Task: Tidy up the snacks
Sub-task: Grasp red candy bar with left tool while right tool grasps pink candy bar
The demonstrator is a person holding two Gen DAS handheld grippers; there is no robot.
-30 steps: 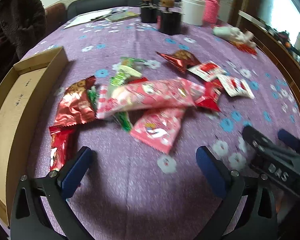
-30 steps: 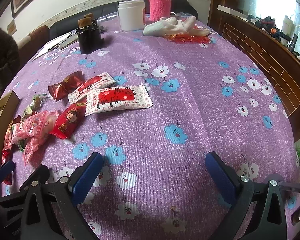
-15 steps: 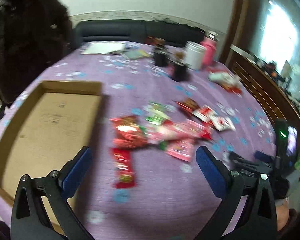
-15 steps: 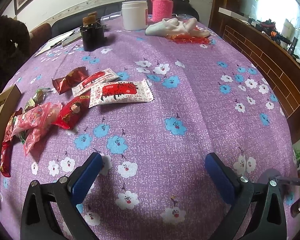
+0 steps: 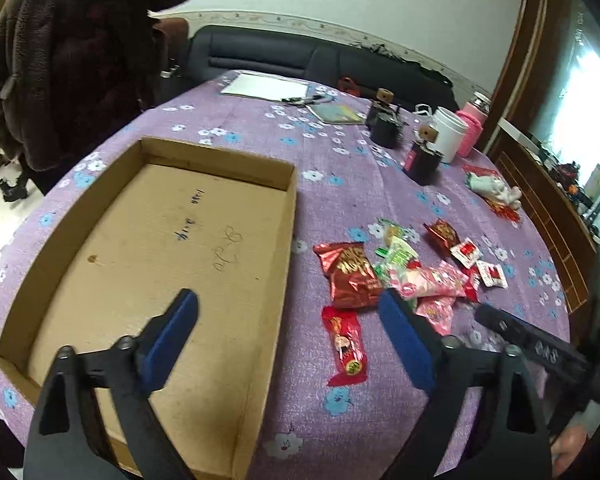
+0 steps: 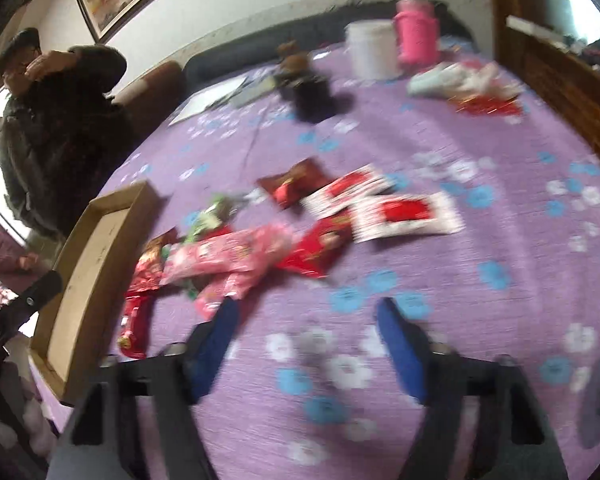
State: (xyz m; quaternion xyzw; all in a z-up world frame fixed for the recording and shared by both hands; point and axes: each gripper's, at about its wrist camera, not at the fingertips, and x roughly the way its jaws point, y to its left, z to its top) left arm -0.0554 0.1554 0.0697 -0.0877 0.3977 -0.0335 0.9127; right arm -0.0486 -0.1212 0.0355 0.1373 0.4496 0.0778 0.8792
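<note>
**Cardboard tray swings into view, snacks not yet touched**

Cardboard now fills the left wrist view; a second ago that camera looked low over the snack pile with only an edge of the cardboard tray (image 5: 148,240) showing, and it has since risen and turned so that the whole bare tray floor lies under the left gripper (image 5: 288,312). Its jaws stand wide apart with nothing between them; the left blue finger hangs over the tray floor, the right one over the purple tablecloth (image 5: 340,184) just beside the tray's right wall.

The snack pile (image 5: 412,276) lies on the cloth to the right of the tray, apart from it; a dark red foil bag (image 5: 350,276) and a slim red packet (image 5: 346,346) lie nearest that wall, and pink packets (image 5: 432,282) lie further from it (none is inside the tray).

The right gripper (image 6: 304,320) has moved too; its view is blurred, and the pile (image 6: 236,256) now sits closer ahead than before; its jaws are released and empty, above the cloth to the right of the tray (image 6: 96,264).

I judge the sorting has not begun; both claws seem to be lining up for a first pick.
</note>
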